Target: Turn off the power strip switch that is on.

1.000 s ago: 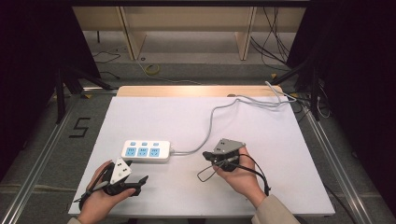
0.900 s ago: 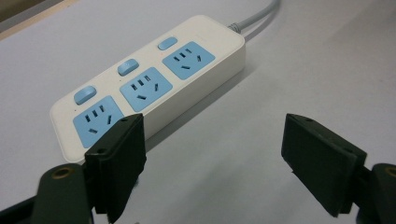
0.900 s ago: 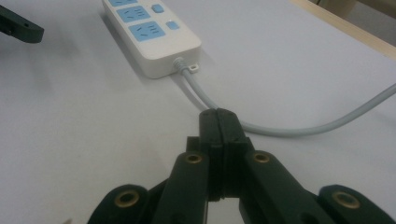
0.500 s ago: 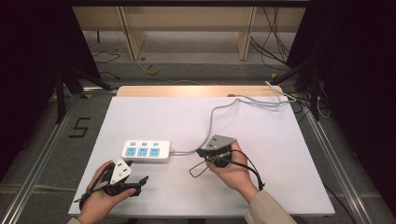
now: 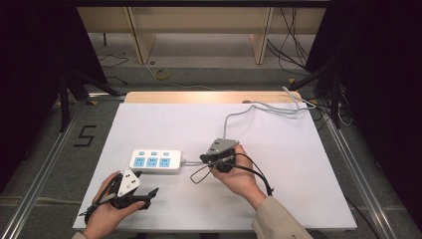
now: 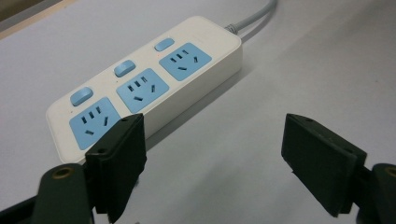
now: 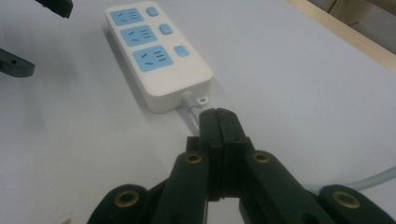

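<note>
White and blue, that's the power strip [image 5: 155,161] lying flat near the middle of the table [image 5: 308,199], its three blue sockets and three blue switches facing up. Its grey cord [image 5: 259,107] leaves the strip's right end, then curves away to the far right edge of the table.

Over on the right, the right gripper [image 5: 205,159] sits just beside that right end, jaws pressed together with nothing between them. In the right gripper view the closed tips [image 7: 219,122] hover right over the cord where it comes out of the strip [image 7: 156,58]; whether they touch it, I cannot tell. The black cable of that gripper loops on the table just near of it.

Down at the near left, the left gripper [image 5: 152,191] rests low by the table's near edge, near the strip but apart from it. The left gripper view shows its jaws spread wide, bare table between them, the strip [image 6: 144,81] just beyond the left jaw.
</note>
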A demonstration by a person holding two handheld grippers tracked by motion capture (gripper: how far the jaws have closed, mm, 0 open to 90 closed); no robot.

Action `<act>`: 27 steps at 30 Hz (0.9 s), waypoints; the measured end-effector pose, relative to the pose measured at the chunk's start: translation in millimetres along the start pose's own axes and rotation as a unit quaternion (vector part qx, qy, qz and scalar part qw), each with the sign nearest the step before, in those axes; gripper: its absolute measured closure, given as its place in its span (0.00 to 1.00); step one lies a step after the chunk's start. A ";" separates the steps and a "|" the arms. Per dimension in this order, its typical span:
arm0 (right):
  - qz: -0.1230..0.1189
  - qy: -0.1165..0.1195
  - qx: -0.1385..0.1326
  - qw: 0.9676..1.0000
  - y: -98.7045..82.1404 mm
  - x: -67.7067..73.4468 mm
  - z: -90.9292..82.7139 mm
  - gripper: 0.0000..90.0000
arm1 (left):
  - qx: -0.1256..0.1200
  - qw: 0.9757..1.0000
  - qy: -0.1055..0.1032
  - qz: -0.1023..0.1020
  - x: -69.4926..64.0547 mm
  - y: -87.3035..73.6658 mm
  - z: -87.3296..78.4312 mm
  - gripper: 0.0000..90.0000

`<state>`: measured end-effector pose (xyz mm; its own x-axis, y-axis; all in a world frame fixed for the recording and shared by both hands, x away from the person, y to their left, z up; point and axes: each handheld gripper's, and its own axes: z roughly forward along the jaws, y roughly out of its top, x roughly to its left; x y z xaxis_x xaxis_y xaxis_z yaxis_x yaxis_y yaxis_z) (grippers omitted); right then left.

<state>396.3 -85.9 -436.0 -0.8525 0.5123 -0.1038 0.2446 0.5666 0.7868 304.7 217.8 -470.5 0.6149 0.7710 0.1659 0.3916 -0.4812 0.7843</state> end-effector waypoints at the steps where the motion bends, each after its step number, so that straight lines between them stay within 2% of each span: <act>1: 0.000 0.000 0.000 1.000 0.0 0.0 0.0 1.00 | 0.000 1.000 0.000 0.001 0.2 0.0 -0.1 0.25; 13: -0.016 0.013 0.011 1.000 20.9 2.6 22.6 1.00 | -0.001 1.000 0.000 0.003 -0.7 0.4 0.3 0.25; 27: -0.013 0.021 0.028 0.999 37.1 2.1 47.5 1.00 | -0.002 1.000 -0.001 0.004 -1.2 0.4 0.5 0.25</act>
<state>425.5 -33.2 -435.9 -0.8771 0.4705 -0.0969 0.2470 0.6147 0.7491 304.5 216.5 -470.7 0.6184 0.7671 0.1708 0.3844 -0.4848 0.7856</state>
